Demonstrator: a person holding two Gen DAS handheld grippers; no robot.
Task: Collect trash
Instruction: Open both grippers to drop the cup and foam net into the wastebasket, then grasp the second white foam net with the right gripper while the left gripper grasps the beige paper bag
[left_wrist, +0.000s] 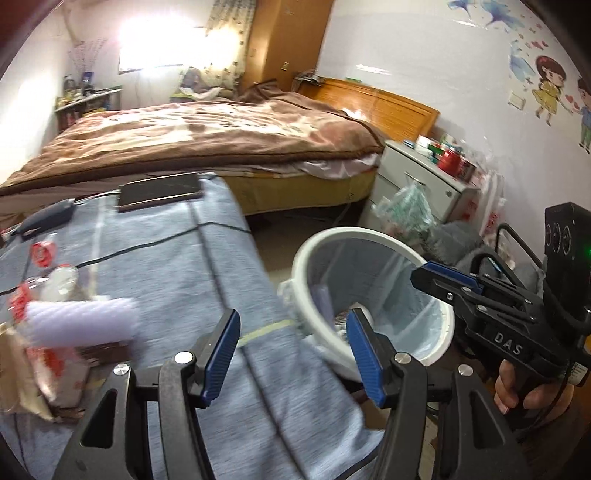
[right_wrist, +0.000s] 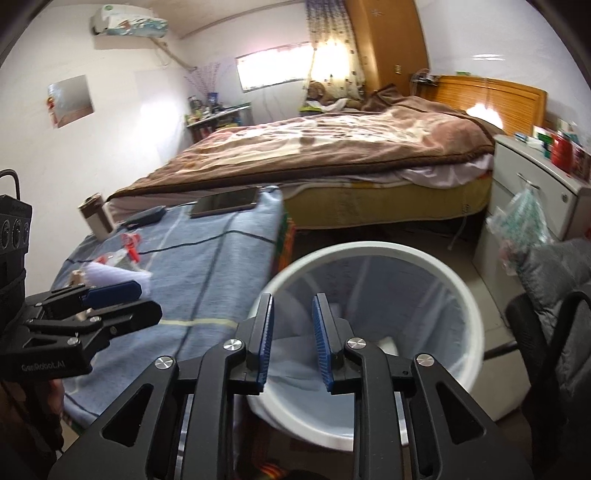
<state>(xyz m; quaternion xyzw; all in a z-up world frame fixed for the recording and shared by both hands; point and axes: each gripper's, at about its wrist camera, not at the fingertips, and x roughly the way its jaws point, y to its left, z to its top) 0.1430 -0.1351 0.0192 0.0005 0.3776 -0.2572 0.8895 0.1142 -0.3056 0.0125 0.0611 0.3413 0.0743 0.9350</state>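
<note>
The right tool (right_wrist: 291, 339) is hovering, spread and empty, over the white bin (right_wrist: 469, 310). The left tool (left_wrist: 293, 354) is gaping above the desk (left_wrist: 207, 266), with wrappers (left_wrist: 48, 332) lying beside it.

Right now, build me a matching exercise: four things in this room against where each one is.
Things:
1. phone
2. right gripper
3. red tin
4. purple foam piece

Places:
A. over the mouth of the white trash bin
B. on the white nightstand
C. far edge of the blue-cloth table
D. among wrappers at the table's left side

Pairs: 1-C, 2-A, 3-B, 4-D
</note>
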